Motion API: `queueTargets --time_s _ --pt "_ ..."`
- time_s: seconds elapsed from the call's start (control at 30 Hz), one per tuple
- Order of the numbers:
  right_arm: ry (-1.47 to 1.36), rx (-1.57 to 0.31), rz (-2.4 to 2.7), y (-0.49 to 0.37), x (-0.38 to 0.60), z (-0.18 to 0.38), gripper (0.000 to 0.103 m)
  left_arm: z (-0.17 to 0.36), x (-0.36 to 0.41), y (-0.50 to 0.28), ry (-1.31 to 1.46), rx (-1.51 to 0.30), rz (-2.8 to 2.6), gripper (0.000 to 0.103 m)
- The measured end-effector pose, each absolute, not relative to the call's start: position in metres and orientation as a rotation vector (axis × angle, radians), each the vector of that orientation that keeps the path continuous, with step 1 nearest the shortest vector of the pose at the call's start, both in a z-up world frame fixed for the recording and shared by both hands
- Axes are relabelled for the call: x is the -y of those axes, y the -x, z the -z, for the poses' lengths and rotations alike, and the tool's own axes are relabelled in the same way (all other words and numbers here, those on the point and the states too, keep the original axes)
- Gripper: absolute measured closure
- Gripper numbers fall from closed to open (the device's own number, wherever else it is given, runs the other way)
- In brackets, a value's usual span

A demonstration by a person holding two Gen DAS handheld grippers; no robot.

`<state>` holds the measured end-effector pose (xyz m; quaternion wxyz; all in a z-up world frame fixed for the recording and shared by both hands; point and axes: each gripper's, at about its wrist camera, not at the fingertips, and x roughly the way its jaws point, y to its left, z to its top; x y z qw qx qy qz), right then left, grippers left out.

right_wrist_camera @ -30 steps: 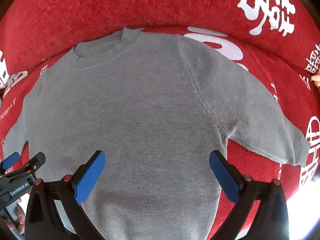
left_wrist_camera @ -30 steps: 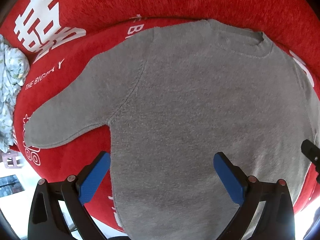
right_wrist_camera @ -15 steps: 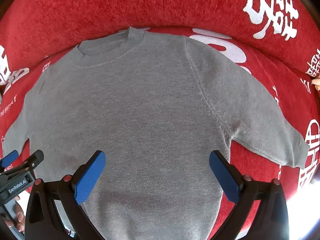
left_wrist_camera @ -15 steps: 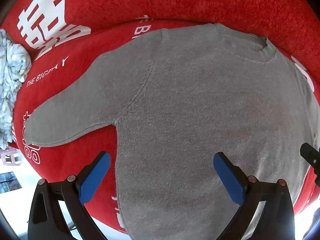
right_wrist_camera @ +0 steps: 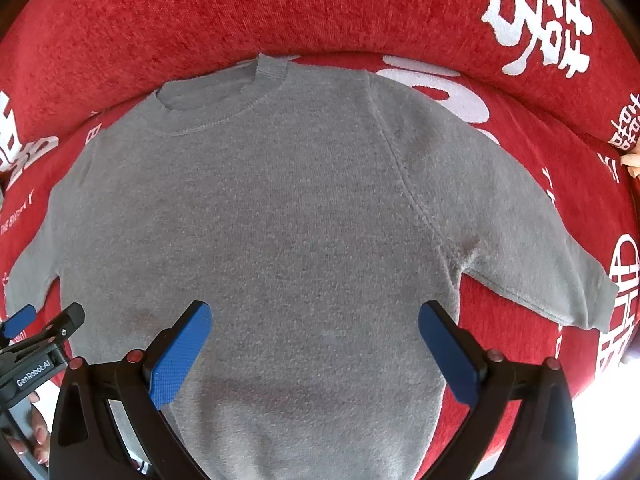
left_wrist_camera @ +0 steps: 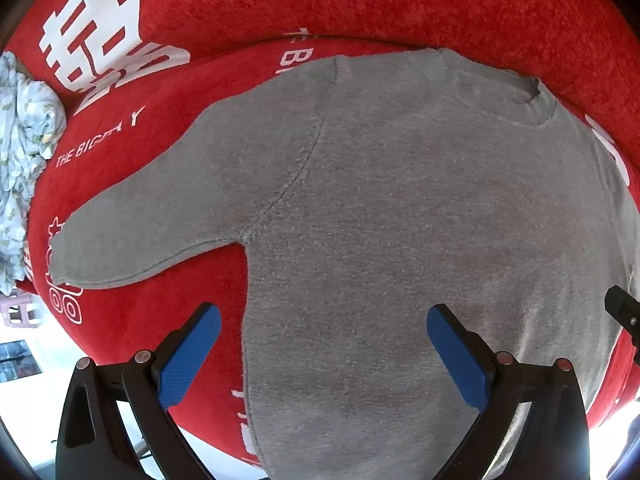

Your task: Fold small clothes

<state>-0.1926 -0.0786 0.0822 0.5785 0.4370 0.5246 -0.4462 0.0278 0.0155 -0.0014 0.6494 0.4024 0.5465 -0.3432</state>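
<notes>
A small grey knit sweater lies flat, front up, on a red cushion, collar at the far side and both sleeves spread out. My left gripper hovers open over the sweater's lower left side, one blue pad over red fabric, the other over grey knit. Over the lower right body my right gripper stands open too, holding nothing. The left sleeve points toward the cushion's left edge; the right sleeve points right. The other gripper's tip shows at the edge of each view.
The red cushion carries white printed characters and rises into a back rest behind the collar. A crumpled pale patterned cloth lies at the far left. The cushion's front edge drops off just under both grippers. A hand shows at lower left.
Both views have shifted slightly: the sweater sits a little lower and farther right in the left wrist view, lower in the right. Both grippers stay open; the sweater has not moved.
</notes>
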Motion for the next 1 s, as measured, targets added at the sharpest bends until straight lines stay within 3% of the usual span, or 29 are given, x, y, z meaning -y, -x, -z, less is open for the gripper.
queueTargets --time_s 0.8,1.0 --pt "-0.977 -1.244 1.027 0.139 0.063 -0.091 0.000 0.004 -0.045 -0.083 -0.838 -1.285 0.774 0.000" --pt "-0.942 -1.236 0.931 0.096 0.043 -0.095 0.000 0.019 -0.075 -0.124 -0.727 -1.393 0.786 0.000"
